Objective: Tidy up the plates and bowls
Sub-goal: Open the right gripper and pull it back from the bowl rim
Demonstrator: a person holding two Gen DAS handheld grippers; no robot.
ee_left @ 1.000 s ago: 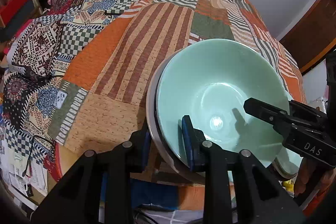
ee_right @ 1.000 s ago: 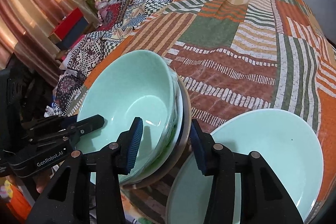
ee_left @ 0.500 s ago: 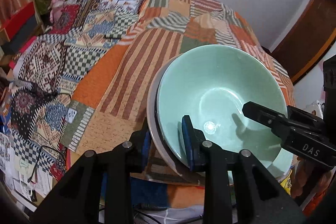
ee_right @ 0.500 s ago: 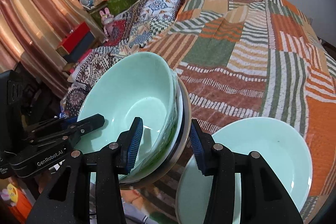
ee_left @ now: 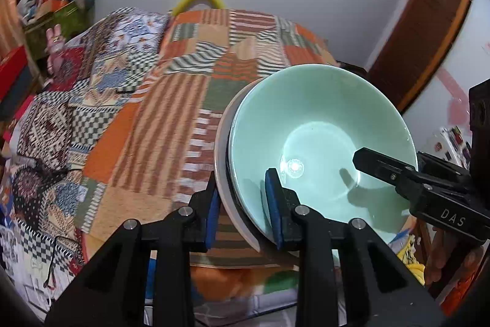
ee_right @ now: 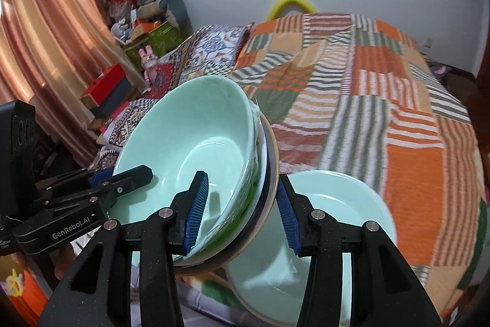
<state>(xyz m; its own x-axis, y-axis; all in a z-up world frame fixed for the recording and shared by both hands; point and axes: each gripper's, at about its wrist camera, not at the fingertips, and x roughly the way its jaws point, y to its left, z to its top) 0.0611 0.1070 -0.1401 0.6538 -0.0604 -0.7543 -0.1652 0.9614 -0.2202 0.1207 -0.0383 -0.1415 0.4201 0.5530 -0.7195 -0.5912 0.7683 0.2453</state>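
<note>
A mint-green bowl (ee_left: 321, 140) sits nested on a white plate (ee_left: 221, 173), and both grippers hold this stack in the air above the bed. My left gripper (ee_left: 242, 204) is shut on the stack's near rim. My right gripper (ee_right: 242, 204) is shut on the opposite rim; the bowl (ee_right: 190, 149) and the plates under it (ee_right: 269, 161) pass between its blue pads. The right gripper also shows in the left wrist view (ee_left: 398, 173). A second mint-green plate (ee_right: 330, 229) lies on the bed under the right gripper.
A patchwork orange, green and striped blanket (ee_right: 382, 100) covers the bed. Patterned pillows (ee_left: 101, 75), boxes and toys (ee_right: 144, 29) stand at the far left by a curtain (ee_right: 46, 36). A yellow ring (ee_right: 291, 3) rests behind the bed. A wooden door frame (ee_left: 428, 36) is at right.
Both grippers have lifted the bowl-and-plate stack up off the bed and tilted back, so more wall shows. The second green plate stays on the bed.
</note>
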